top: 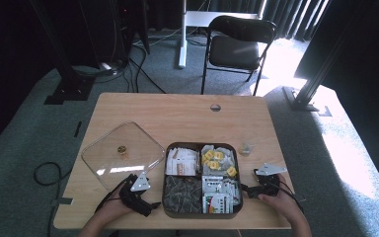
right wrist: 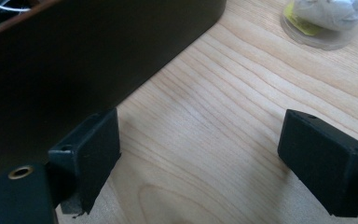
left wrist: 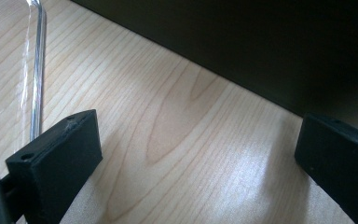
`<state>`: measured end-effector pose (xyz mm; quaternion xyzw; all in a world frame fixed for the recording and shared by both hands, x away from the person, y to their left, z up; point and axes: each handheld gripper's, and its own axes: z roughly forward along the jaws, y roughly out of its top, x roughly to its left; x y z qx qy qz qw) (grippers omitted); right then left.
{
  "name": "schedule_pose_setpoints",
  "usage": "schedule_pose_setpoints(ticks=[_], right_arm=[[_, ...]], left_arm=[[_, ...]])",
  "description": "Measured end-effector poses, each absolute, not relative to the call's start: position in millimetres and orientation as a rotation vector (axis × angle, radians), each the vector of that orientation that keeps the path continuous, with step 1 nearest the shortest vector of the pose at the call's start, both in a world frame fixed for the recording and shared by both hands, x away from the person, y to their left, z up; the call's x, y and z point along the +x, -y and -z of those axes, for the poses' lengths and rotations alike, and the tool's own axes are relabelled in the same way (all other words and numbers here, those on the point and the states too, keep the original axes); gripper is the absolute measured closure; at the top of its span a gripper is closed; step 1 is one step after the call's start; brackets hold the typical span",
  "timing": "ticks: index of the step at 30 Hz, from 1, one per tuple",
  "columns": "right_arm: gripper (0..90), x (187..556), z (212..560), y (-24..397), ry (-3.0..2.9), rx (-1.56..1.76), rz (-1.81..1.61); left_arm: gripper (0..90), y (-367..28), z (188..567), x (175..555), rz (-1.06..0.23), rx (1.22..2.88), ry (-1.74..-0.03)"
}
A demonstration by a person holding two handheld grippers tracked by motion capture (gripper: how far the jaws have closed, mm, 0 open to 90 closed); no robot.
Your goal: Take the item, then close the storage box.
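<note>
Your two grippers sit at either side of the tea box (top: 173,210), which lies near the front edge of the table (top: 177,111), a little right of centre. That flanking placement suggests, as a judgement, that you mean to steady or shift the box from both sides.

Your left gripper (top: 148,205) rests near the front left part of the table, just beside the box's left wall. Its jaws stand wide apart with only bare wood between them, holding nothing; in the left gripper view the dark wall of the box runs ahead of them.

Your right gripper (top: 246,188) mirrors it by the box's right wall. Its jaws also gape wide, empty, one pad close to the wall in the right gripper view.

The clear lid (top: 121,155) lies flat to the left of the box (its edge shows beside your left jaw), so the four compartments are open. A small glass cup (top: 246,148) stands just right of the box's far corner, apart from your right gripper.
</note>
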<state>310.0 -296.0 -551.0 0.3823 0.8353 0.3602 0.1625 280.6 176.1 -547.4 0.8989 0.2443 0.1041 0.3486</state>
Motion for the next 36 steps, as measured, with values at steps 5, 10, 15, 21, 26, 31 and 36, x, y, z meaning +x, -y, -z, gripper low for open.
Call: schedule_pose_setpoints(ticks=[5, 10, 15, 21, 26, 31, 36], right_arm=[[12.5, 309.9, 550.9, 295.9, -2.384, 1.092, -1.025], [12.5, 310.1, 551.0, 296.0, -2.383, 1.089, -1.027], [12.5, 310.1, 550.8, 296.0, -2.385, 1.09, -1.024], [12.4, 310.1, 550.8, 295.9, -2.385, 1.092, -1.025], [12.4, 310.3, 550.9, 296.0, -2.384, 1.09, -1.027], [11.9, 310.7, 550.9, 295.9, -2.387, 1.089, -1.027], [11.9, 310.9, 550.9, 295.6, -2.387, 1.09, -1.027]], left_arm=[[0.5, -176.3, 547.3, 280.1, -0.269, 2.332, -0.633], [0.6, -176.5, 547.4, 279.1, -0.271, 2.328, -0.636], [3.1, -177.8, 546.4, 277.1, -0.277, 2.325, -0.648], [3.2, -179.3, 543.3, 277.9, -0.278, 2.319, -0.681], [3.2, -186.4, 534.2, 279.8, -0.281, 2.293, -0.725], [3.2, -193.7, 529.6, 283.0, -0.293, 2.273, -0.775], [3.2, -197.6, 523.6, 285.3, -0.352, 2.255, -0.812]])
